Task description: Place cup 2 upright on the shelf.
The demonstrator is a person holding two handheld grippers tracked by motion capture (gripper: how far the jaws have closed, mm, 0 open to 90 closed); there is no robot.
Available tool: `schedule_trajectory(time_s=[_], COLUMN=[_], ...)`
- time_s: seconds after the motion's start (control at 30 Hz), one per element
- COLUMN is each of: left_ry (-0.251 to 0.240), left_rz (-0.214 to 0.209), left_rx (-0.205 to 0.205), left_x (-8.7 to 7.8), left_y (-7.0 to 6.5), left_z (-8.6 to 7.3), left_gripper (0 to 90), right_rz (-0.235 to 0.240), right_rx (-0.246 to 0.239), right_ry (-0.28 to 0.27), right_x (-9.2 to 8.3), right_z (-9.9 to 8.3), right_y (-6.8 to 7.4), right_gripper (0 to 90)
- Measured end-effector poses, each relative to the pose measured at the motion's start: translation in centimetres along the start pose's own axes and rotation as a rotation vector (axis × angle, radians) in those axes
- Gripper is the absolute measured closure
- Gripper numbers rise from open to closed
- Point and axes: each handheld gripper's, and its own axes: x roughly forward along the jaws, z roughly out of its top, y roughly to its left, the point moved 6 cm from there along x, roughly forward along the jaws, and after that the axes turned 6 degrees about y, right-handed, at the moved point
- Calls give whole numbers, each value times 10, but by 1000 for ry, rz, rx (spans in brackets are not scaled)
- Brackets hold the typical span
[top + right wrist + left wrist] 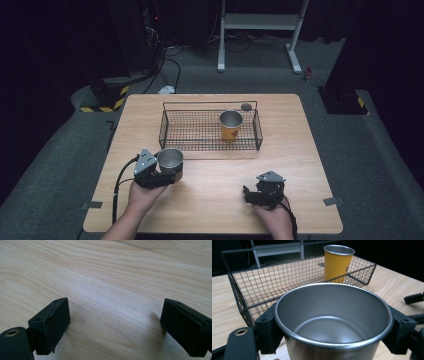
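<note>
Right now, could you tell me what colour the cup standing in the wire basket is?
Yellow-orange cup, silver inside; left gripper view.

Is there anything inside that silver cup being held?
Empty. The left gripper view looks straight into the silver cup and shows only its bare metal bottom.

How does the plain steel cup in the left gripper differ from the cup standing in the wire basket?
The bare silver steel cup is clamped in the left gripper, outside the basket; the yellow-sided metal cup stands free inside the black wire basket. The steel cup looks wider and squatter, the yellow one taller and tapered. Both are upright and show empty.
</note>
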Motion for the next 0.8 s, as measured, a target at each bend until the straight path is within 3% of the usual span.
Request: schedule_trajectory(time_s=[0.8], left_ry=[-28], left_rz=[6], left_rx=[-21], left_x=[18], left_y=[7], left_z=[44], left_gripper=[186], right_rz=[0], right_rx=[-2], right_ry=[-1], right_x=[0], right_z=[0], right_y=[0], right_gripper=[90])
